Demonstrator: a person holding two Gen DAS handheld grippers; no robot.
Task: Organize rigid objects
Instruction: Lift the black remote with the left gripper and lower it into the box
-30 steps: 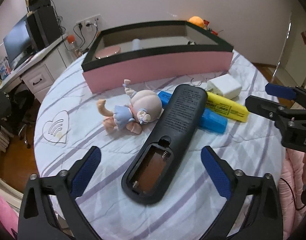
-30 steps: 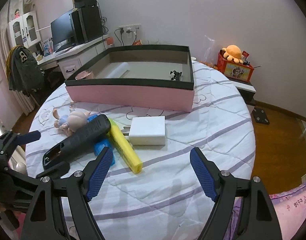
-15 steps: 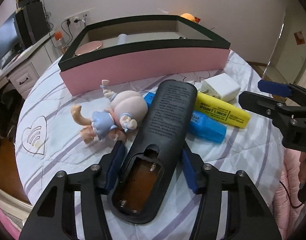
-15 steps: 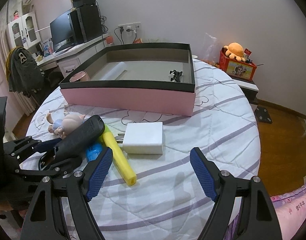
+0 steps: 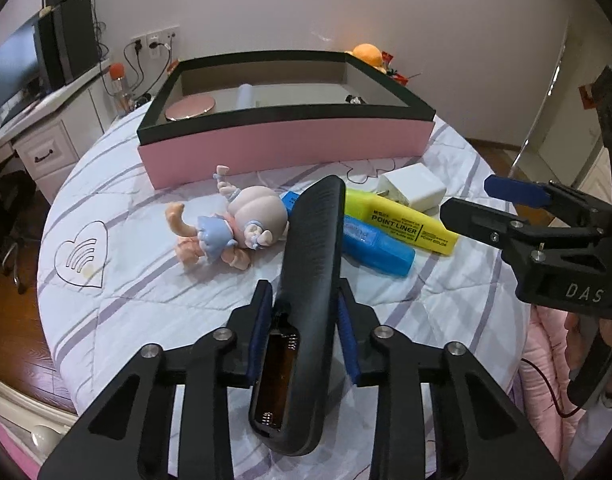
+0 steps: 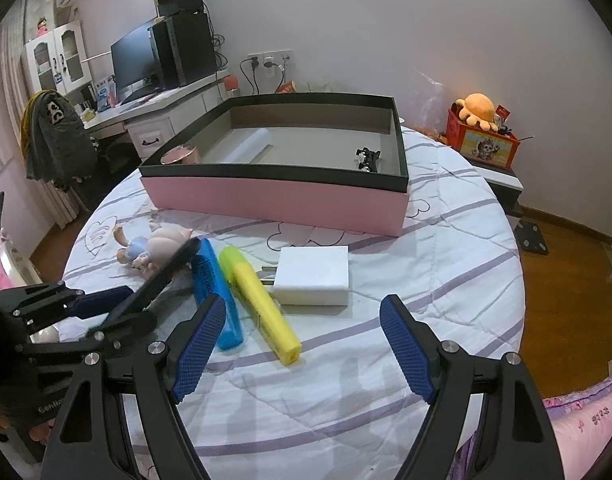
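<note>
Since a second ago the left gripper (image 5: 304, 330) has just been closing its jaws, and the black remote (image 5: 306, 292) that lay flat between them now stands on its long edge, pinched at both sides by the blue pads (image 5: 347, 344). The grip sits on the near end, by the open battery bay, probably because that end was nearest and its two long sides give the pads parallel faces. The far end points toward twelve o'clock in the left wrist view and seems raised a little off the bedspread (image 5: 146, 292); whether it still touches the blue marker (image 5: 379, 246) I cannot tell.

Just past the remote, at eleven o'clock, a small doll (image 5: 234, 228) lies on its side. At one o'clock the blue marker and a yellow highlighter (image 5: 401, 222) lie side by side, touching, with a white charger (image 5: 413, 190) just beyond them. These things lie in a loose cluster, likely waiting their turn.

Further out at twelve o'clock stands the pink box (image 5: 286, 152) with a dark rim, already holding a round pink disc, a pale cylinder and a small dark item. It looks like the place everything is bound for, so the lifted remote probably goes there next.

The right gripper (image 6: 302, 354) has not shifted. Its jaws stand wide apart with nothing between them, hovering near the highlighter and charger, perhaps waiting for the left hand to finish.
</note>
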